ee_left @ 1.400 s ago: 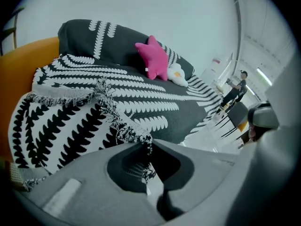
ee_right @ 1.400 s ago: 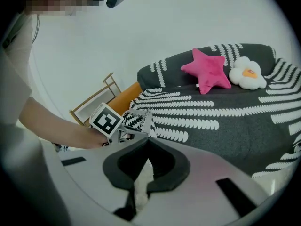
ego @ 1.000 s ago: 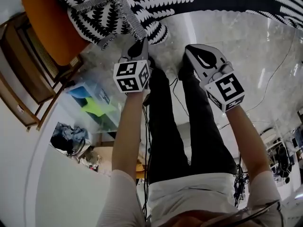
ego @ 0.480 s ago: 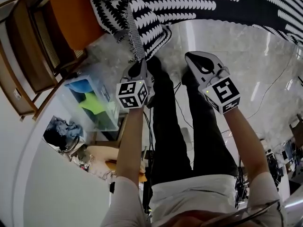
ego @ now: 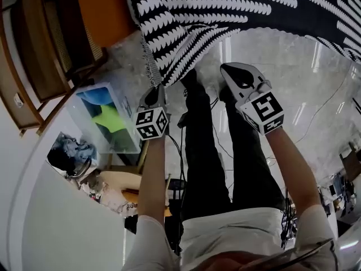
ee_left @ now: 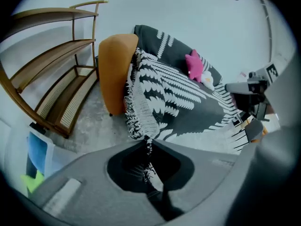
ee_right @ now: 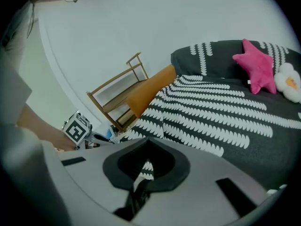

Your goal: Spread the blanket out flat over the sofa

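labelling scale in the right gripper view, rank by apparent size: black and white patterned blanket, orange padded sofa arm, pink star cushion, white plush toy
1. black and white patterned blanket
2. orange padded sofa arm and pink star cushion, about alike, so tied
3. white plush toy, partly cut by the view's edge

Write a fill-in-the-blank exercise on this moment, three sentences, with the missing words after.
1. The left gripper is shut on the fringed edge of the ___.
2. The star cushion is ___.
3. The sofa armrest is ___.
Missing words: blanket; pink; orange.
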The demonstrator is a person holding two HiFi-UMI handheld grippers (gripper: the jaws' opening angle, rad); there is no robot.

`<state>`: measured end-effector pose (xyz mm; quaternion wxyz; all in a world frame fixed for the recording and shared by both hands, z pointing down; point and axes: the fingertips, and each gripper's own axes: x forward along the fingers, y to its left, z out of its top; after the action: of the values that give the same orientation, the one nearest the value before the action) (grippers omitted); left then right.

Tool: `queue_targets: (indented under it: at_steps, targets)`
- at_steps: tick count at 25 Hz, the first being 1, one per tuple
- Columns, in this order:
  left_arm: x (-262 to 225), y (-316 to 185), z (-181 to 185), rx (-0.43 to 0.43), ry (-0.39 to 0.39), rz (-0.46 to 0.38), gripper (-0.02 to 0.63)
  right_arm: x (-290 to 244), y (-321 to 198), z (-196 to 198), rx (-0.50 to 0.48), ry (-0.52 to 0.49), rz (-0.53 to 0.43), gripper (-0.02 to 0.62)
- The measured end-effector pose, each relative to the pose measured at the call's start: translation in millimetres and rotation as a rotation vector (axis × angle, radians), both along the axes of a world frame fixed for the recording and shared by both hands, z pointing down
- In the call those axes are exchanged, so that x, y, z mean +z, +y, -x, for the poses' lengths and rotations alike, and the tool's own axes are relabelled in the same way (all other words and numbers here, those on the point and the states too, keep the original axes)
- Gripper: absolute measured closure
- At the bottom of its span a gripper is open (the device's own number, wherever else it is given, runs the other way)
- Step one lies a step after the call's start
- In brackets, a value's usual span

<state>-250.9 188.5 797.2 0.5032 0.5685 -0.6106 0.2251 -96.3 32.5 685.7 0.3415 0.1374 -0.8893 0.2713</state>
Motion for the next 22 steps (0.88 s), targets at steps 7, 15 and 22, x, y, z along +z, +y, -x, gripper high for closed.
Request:
queue_targets:
  at_steps: [7,15,22]
  targets:
    - [17.9,67.2,66.1,-0.071,-0.082,0.05,0.583,7.0,38.3,33.7,-0.03,0.014,0.005,0.598]
    - [26.1,85.4,119.3,-0.091,-0.149,0.067,0.584,22.6,46.6,39.4,-0.035,0.039,0.017,0.598]
    - [40.9,84.2,143.3,-0.093,-0.175,0.091,0.583,31.1,54.1,49.5,-0.033,0.046,0.028,0.598]
